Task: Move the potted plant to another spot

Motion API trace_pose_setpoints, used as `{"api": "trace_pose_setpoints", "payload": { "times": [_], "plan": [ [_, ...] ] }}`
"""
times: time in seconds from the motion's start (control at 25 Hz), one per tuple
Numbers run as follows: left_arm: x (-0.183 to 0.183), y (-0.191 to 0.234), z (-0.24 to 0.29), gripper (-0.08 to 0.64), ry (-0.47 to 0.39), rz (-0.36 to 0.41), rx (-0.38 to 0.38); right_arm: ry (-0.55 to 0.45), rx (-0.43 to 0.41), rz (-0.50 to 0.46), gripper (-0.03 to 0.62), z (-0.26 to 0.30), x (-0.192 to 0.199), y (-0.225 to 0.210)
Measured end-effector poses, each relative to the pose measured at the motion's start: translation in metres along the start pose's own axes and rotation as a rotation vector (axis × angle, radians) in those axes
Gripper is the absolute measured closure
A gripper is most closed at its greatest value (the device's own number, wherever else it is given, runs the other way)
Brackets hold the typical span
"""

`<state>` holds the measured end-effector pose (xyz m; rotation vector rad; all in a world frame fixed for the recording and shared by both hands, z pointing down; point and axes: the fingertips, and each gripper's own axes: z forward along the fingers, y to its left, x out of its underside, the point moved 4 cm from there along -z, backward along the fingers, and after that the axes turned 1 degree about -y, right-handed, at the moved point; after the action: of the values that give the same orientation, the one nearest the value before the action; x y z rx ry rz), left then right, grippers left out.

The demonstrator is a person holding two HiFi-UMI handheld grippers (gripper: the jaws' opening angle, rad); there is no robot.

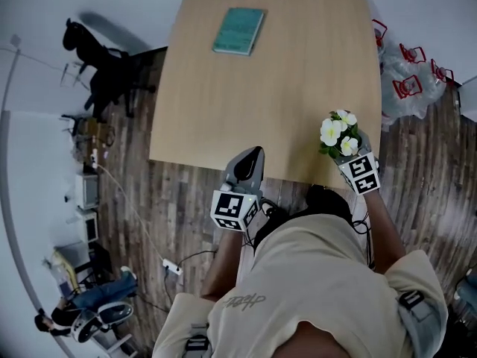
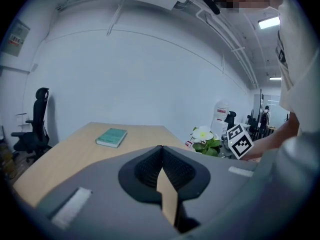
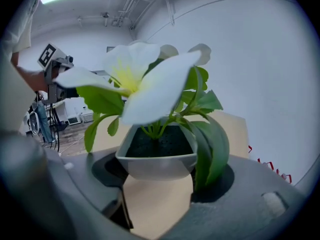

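The potted plant (image 1: 339, 134), white flowers and green leaves in a small white pot (image 3: 157, 159), hangs over the front right corner of the wooden table (image 1: 223, 95). My right gripper (image 1: 347, 155) is shut on the pot, one jaw on each side of it. In the left gripper view the plant (image 2: 205, 140) shows to the right, beside the right gripper's marker cube. My left gripper (image 1: 251, 161) hovers at the table's front edge, left of the plant. Its jaws meet at the tips (image 2: 161, 151) with nothing between them.
A teal book (image 1: 238, 30) lies at the table's far side, also seen in the left gripper view (image 2: 111, 137). Clear bags with red handles (image 1: 406, 73) lie right of the table. Dark chairs (image 1: 100, 62) stand on the left. Cables and a power strip (image 1: 173, 267) lie on the wooden floor.
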<state>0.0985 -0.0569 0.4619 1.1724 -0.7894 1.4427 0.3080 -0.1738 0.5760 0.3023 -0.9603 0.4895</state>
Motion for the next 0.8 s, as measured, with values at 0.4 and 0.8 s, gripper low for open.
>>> {"api": "trace_pose_setpoints", "payload": {
  "times": [0.4,0.8],
  "plan": [
    [0.025,0.065,-0.094,0.545,-0.06,-0.103,-0.081,-0.045,0.025,0.017,0.253,-0.018,-0.045,0.077],
    [0.044,0.118,-0.167,0.545,-0.093,-0.095,-0.096,-0.071,0.061,0.057,0.253,-0.008,-0.062,0.149]
  ]
}}
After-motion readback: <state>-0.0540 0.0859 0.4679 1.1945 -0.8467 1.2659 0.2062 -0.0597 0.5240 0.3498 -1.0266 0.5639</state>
